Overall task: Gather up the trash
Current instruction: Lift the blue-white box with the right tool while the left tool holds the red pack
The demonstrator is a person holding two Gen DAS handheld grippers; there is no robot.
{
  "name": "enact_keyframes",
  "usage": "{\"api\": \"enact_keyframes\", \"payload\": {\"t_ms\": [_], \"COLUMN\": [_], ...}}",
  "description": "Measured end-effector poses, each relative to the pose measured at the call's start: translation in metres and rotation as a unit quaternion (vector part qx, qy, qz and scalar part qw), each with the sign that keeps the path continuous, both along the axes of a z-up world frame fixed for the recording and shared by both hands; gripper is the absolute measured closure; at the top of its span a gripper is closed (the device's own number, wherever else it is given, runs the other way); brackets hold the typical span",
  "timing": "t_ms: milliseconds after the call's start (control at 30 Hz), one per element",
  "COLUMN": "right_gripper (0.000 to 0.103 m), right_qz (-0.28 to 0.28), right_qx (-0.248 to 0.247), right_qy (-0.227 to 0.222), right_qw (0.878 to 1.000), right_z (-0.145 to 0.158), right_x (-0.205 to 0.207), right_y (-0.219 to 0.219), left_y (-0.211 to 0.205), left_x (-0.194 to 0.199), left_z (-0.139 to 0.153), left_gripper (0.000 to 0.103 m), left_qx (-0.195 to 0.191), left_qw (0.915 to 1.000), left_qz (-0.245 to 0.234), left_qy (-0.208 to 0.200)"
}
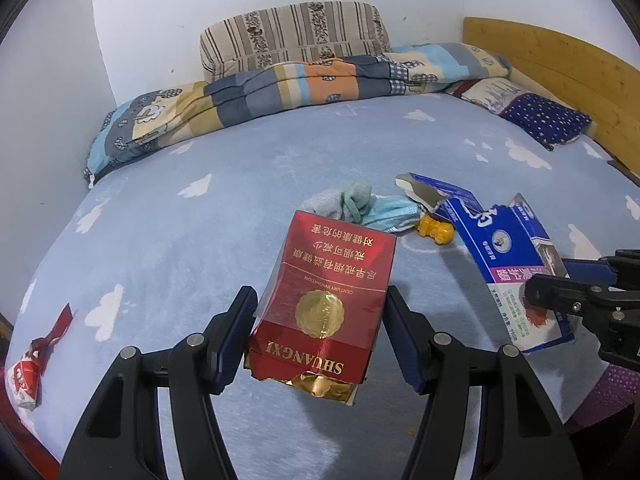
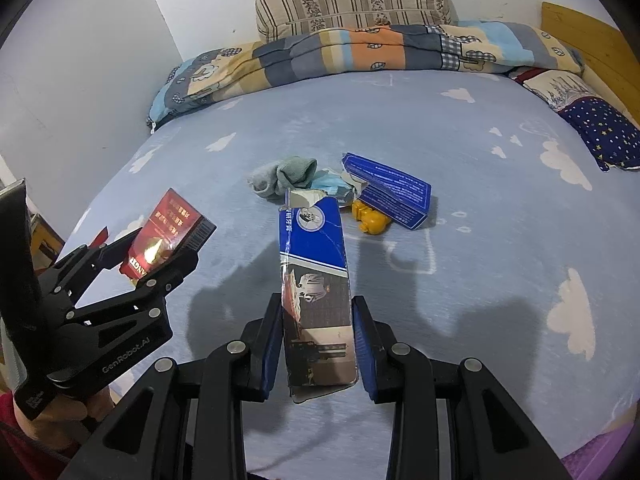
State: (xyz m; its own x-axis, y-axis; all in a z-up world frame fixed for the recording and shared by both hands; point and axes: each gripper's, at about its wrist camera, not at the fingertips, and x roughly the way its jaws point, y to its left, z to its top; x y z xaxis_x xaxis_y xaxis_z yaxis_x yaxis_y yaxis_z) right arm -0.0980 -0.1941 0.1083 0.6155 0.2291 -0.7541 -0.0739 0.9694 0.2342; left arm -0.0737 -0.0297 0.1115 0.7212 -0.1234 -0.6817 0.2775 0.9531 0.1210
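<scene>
Nearest the lens: left gripper [image 1: 320,336] pinching a red cigarette pack [image 1: 324,304] across its width, pads pressed on both sides, torn gold foil hanging from the near end. Pack is lifted clear of the blue cloud-print bedsheet [image 1: 200,248].

Right gripper [image 2: 318,344] clamped on a torn blue toothpaste box [image 2: 316,280], also held off the sheet, just right of the red pack.

Beyond the red pack, on the sheet: grey-green sock [image 1: 352,200], crumpled blue face mask [image 1: 390,214] touching it, a yellow toy [image 1: 436,232] to their right, and a second torn blue carton [image 2: 390,190] resting against the toy.

Far left of the red pack, near the bed edge: red-and-white wrapper [image 1: 26,376].

Farthest back: folded patchwork quilt [image 1: 260,92], striped pillow [image 1: 294,36] behind it, wooden headboard [image 1: 560,68] at right.
</scene>
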Motion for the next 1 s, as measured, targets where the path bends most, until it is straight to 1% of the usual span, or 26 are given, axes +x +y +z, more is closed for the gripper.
{"api": "enact_keyframes", "payload": {"t_ms": [300, 367, 500, 633, 733, 1000], "right_gripper": [0.068, 0.068, 0.068, 0.068, 0.068, 0.068], "right_qz": [0.001, 0.003, 0.003, 0.004, 0.006, 0.008], "right_qx": [0.002, 0.002, 0.002, 0.002, 0.002, 0.002], "right_qy": [-0.004, -0.004, -0.004, -0.005, -0.005, -0.007], "right_qw": [1.000, 1.000, 1.000, 1.000, 1.000, 1.000], "right_z": [0.001, 0.001, 0.001, 0.002, 0.002, 0.003], "right_x": [-0.001, -0.001, -0.001, -0.001, -0.001, -0.001], "right_y": [-0.001, 0.000, 0.000, 0.002, 0.002, 0.002], "left_y": [0.019, 0.022, 0.031, 0.044, 0.049, 0.050], "left_x": [0.004, 0.005, 0.007, 0.009, 0.011, 0.009], "left_z": [0.011, 0.012, 0.014, 0.017, 0.018, 0.017], "left_gripper": [0.040, 0.040, 0.040, 0.040, 0.040, 0.040], "left_qx": [-0.009, -0.004, 0.007, 0.004, 0.002, 0.001], "left_qw": [0.9983, 0.9974, 0.9944, 0.9907, 0.9891, 0.9896], "left_qz": [0.051, 0.064, 0.096, 0.128, 0.139, 0.135], "left_qy": [-0.029, -0.034, -0.042, -0.048, -0.050, -0.048]}}
